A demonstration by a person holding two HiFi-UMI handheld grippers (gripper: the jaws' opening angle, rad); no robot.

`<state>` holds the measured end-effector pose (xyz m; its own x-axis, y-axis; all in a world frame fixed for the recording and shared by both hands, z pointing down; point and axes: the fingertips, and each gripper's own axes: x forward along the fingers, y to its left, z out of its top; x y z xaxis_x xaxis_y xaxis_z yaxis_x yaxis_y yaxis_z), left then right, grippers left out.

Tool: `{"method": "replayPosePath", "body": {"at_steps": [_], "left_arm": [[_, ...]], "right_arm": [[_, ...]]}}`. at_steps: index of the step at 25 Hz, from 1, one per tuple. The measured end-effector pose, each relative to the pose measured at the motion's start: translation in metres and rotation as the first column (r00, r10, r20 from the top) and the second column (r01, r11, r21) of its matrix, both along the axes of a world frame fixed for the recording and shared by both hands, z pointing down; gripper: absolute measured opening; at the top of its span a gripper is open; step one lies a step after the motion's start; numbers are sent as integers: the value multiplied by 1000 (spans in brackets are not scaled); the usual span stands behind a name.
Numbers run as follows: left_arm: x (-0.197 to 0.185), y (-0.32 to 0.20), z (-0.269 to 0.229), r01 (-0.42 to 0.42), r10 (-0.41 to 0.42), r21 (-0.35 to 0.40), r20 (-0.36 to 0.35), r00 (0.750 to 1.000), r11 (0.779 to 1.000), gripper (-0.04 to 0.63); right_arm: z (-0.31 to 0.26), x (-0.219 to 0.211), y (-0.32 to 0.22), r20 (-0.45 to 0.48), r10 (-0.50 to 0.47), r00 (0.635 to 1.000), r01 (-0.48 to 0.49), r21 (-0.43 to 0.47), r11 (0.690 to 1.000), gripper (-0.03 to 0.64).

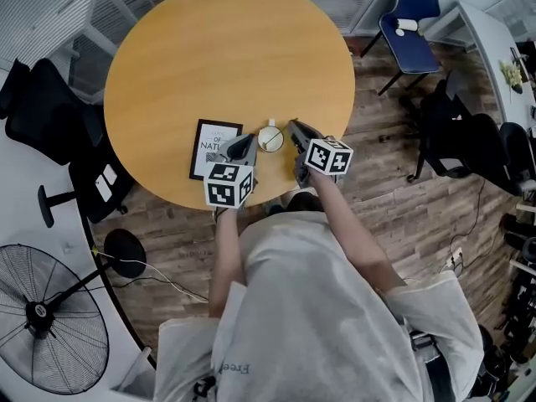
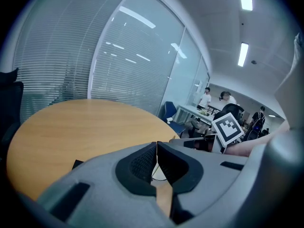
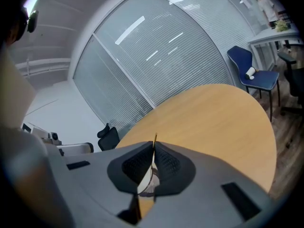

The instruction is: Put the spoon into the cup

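A small white cup (image 1: pixel 270 139) stands on the round wooden table (image 1: pixel 226 48), near its front edge. My right gripper (image 1: pixel 292 126) sits just right of the cup, shut on a thin golden spoon handle whose tip (image 3: pixel 155 137) pokes up between the jaws. The spoon's bowl is hidden. My left gripper (image 1: pixel 249 140) is just left of the cup, its jaws pressed together with nothing between them. In the left gripper view (image 2: pixel 156 146) a bit of the cup's rim (image 2: pixel 160 174) shows behind the jaws. The right gripper view (image 3: pixel 153 148) likewise shows the cup (image 3: pixel 148 182) below the pads.
A black-framed book (image 1: pixel 215 147) lies flat left of the cup, under the left gripper. A blue chair (image 1: pixel 410 23) stands beyond the table at the right, black office chairs (image 1: pixel 42 111) at the left, and a floor fan (image 1: pixel 50 325) at the lower left.
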<state>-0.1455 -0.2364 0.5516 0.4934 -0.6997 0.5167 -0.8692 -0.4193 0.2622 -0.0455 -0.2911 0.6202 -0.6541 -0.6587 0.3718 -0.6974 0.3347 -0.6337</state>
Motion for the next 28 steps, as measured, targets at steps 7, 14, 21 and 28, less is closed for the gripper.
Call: {"method": "replayPosePath", "body": {"at_steps": [7, 14, 21, 28], "left_arm": [[0, 5, 0, 10, -10, 2, 6, 1000, 1000, 9], [-5, 13, 0, 13, -13, 1, 12, 1000, 1000, 9], [-3, 17, -3, 16, -17, 10, 16, 1000, 1000, 9], [3, 22, -2, 2, -2, 11, 20, 1000, 1000, 9]], "right_arm": [[0, 6, 5, -8, 0, 1000, 0, 10, 1000, 12], [2, 2, 7, -37, -1, 999, 1, -15, 1000, 46], [4, 5, 15, -39, -8, 999, 6, -30, 1000, 74], [-6, 11, 24, -102, -51, 993, 52, 5, 999, 74]]}}
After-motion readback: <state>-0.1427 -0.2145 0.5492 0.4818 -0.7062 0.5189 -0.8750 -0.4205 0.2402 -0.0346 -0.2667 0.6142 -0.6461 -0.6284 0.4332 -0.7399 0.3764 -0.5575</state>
